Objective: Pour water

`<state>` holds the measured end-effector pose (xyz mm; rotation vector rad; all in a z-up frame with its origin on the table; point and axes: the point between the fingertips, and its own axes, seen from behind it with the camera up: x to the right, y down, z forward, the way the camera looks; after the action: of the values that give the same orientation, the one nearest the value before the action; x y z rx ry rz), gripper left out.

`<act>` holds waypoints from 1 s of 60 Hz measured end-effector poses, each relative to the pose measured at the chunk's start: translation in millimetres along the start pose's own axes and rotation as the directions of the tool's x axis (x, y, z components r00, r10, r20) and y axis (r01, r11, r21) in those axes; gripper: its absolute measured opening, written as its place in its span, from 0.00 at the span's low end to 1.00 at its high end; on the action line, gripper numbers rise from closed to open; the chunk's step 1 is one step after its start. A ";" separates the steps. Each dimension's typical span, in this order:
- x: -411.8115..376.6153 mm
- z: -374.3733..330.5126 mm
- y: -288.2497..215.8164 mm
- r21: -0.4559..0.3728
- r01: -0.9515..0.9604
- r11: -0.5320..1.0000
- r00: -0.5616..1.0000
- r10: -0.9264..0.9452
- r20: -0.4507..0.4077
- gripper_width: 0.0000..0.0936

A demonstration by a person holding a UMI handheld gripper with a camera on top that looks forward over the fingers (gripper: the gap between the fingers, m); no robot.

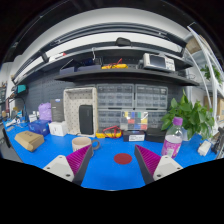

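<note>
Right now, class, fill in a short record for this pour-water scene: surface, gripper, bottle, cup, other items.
surface: blue table
gripper: gripper open, nothing between its pink-padded fingers
bottle: clear water bottle with pink label, upright, ahead of the fingers beside the right one
cup: tan cup upright, just beyond the left finger
red disc: red coaster flat on the table, between and just ahead of the fingers
other items: potted plant behind the bottle; bread loaf at far left
</note>
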<state>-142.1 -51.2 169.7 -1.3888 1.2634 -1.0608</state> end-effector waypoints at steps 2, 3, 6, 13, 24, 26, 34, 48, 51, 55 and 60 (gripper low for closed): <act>5.7 -2.2 5.9 0.001 0.002 1.000 1.000 -0.002 -0.007 0.93; 9.4 -3.3 8.6 0.002 0.004 1.000 1.000 -0.004 -0.011 0.93; 26.1 -8.2 20.7 0.001 0.010 1.000 0.999 -0.010 -0.034 0.93; 66.3 -21.8 46.9 -0.004 -0.005 1.000 0.996 0.004 -0.092 0.93; 138.1 -33.4 64.8 0.009 -0.030 1.000 0.981 0.031 -0.192 0.93; 150.5 -30.9 62.9 0.018 -0.030 0.999 0.977 0.033 -0.209 0.93; 176.8 -5.0 48.2 0.055 -0.028 0.998 0.978 0.039 -0.203 0.92; 196.7 42.7 30.1 0.089 -0.041 0.995 0.979 0.057 -0.193 0.88; 197.7 48.1 24.0 0.110 -0.041 0.993 0.979 0.062 -0.194 0.82; 199.1 55.1 23.4 0.113 -0.034 0.993 0.979 0.056 -0.197 0.69; 198.5 60.6 23.2 0.114 -0.012 0.993 0.978 0.036 -0.204 0.53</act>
<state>-68.7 -244.0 136.8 -1.1998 1.3438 -1.2651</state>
